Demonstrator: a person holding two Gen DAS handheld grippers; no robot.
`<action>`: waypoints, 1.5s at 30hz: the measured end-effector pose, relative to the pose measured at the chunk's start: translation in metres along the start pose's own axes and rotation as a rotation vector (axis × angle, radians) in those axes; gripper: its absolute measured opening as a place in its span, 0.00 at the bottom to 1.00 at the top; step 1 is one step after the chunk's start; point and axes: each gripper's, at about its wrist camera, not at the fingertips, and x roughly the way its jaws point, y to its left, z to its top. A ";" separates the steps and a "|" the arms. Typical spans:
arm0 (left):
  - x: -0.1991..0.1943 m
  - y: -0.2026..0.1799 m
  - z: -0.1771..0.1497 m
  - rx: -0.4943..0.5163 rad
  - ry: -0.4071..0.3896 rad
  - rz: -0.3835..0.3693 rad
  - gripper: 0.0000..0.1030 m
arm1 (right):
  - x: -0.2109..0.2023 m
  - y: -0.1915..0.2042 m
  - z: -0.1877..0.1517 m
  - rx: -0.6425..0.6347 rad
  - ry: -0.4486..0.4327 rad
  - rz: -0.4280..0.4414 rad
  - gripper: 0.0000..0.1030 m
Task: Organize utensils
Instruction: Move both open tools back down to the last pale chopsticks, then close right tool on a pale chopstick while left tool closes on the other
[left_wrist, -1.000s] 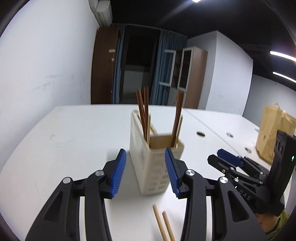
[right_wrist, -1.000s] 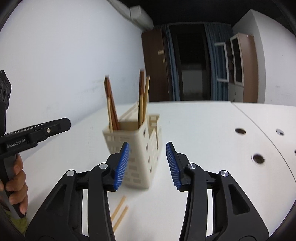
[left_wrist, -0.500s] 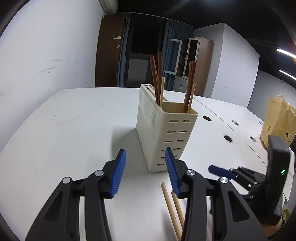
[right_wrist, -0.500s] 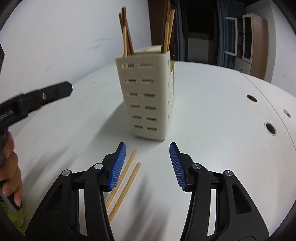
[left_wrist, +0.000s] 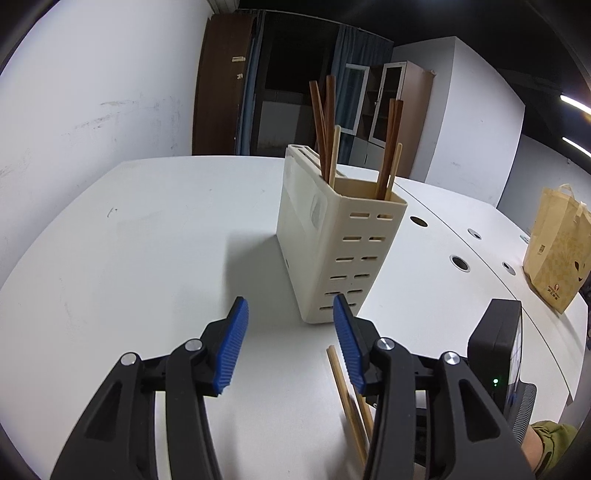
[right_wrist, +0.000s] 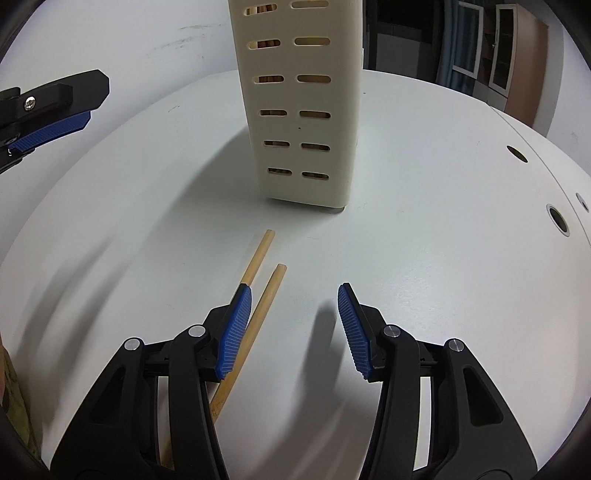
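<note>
A cream slotted utensil holder (left_wrist: 343, 240) stands upright on the white table (left_wrist: 147, 258) with several dark and light chopsticks (left_wrist: 327, 125) in it. Two light wooden chopsticks (right_wrist: 271, 284) lie side by side on the table just in front of the holder (right_wrist: 299, 110). My right gripper (right_wrist: 294, 287) hovers low over them, open; one stick runs under its left finger and the other lies just inside it. My left gripper (left_wrist: 289, 300) is open and holds nothing, facing the holder's base. The loose chopsticks (left_wrist: 341, 380) lie beside its right finger. One left gripper finger (right_wrist: 55, 96) shows at the right wrist view's left edge.
A brown paper bag (left_wrist: 557, 251) stands at the table's far right. Round cable holes (left_wrist: 460, 263) dot the table's right side. A white wall lies to the left, with dark curtains and a cabinet (left_wrist: 391, 99) behind.
The right gripper has dropped and tipped down toward the loose chopsticks, which now reach its left finger, and its jaws stand a little wider. The left gripper sank slightly, then held.
</note>
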 end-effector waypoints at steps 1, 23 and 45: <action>0.001 -0.001 0.000 0.001 0.001 0.002 0.46 | 0.002 0.002 0.000 -0.005 0.002 -0.001 0.45; 0.039 -0.012 -0.020 0.045 0.149 0.002 0.46 | 0.001 -0.014 -0.004 -0.035 0.032 0.036 0.06; 0.094 -0.069 -0.058 0.266 0.407 -0.091 0.46 | -0.004 -0.055 -0.003 0.013 0.054 0.083 0.06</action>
